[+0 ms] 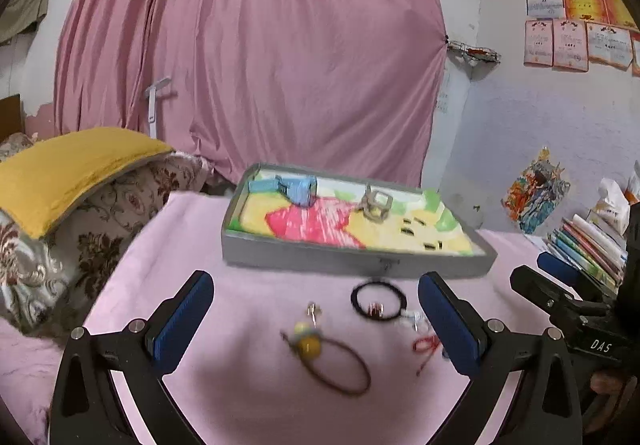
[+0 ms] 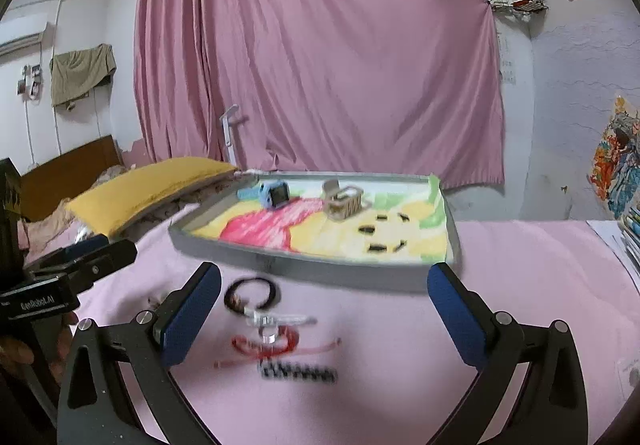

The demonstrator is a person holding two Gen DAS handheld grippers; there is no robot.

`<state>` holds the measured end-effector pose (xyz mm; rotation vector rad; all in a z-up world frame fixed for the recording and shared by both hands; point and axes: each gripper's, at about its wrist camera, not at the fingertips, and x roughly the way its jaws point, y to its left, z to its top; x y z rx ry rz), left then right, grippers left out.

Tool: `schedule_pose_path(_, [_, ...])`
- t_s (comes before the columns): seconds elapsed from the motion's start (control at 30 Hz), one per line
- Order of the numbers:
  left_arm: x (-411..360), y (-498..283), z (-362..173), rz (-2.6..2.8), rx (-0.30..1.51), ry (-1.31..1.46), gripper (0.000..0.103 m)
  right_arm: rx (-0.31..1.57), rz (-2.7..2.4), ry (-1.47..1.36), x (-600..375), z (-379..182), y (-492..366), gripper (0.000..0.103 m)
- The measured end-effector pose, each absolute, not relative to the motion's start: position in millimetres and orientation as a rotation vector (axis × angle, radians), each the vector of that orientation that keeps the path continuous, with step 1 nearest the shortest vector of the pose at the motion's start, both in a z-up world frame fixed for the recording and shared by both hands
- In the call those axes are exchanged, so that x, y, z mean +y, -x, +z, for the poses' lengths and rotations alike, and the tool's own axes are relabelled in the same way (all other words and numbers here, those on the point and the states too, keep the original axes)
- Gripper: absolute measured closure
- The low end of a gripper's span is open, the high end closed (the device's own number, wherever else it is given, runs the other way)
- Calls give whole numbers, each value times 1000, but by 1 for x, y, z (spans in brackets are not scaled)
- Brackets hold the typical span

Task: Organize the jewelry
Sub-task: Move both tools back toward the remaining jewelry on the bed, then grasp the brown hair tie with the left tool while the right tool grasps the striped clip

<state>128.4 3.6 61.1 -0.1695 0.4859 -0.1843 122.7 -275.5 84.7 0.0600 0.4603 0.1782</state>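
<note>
A grey tray (image 1: pixel 352 259) lined with a bright cartoon drawing is lying flat just beyond the fingers (image 1: pixel 182 321), holding a blue watch (image 1: pixel 286 187) at its far left and a beige boxy band (image 1: pixel 374 207) near the middle. Between the left gripper's fingers, a brown cord with a yellow bead (image 1: pixel 310 345) is lying loose. A black hair tie (image 1: pixel 378 301) is resting near the right finger, with a red string (image 2: pixel 276 345) and a black-and-white beaded strand (image 2: pixel 298 373) lying between the right gripper's fingers.
</note>
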Motion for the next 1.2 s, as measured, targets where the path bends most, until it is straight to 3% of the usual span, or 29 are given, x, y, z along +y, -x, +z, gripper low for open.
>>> schedule_pose_path(0.5, [-1,-124,26,-232,689,168,1,742,315,66,-275,52,-132,2])
schedule_pose_path(0.6, [-5,-126,22,-251,716,187,7,791,339,92,-272,45,-138,3])
schedule_pose_path(1.07, [-6,-164,16,-261,833,194,36,906,498,251,-240,37,-155,63])
schedule_pose_path(1.2, [-5,-171,15,-272,852,207,47,906,527,252,-239,39,-153,70])
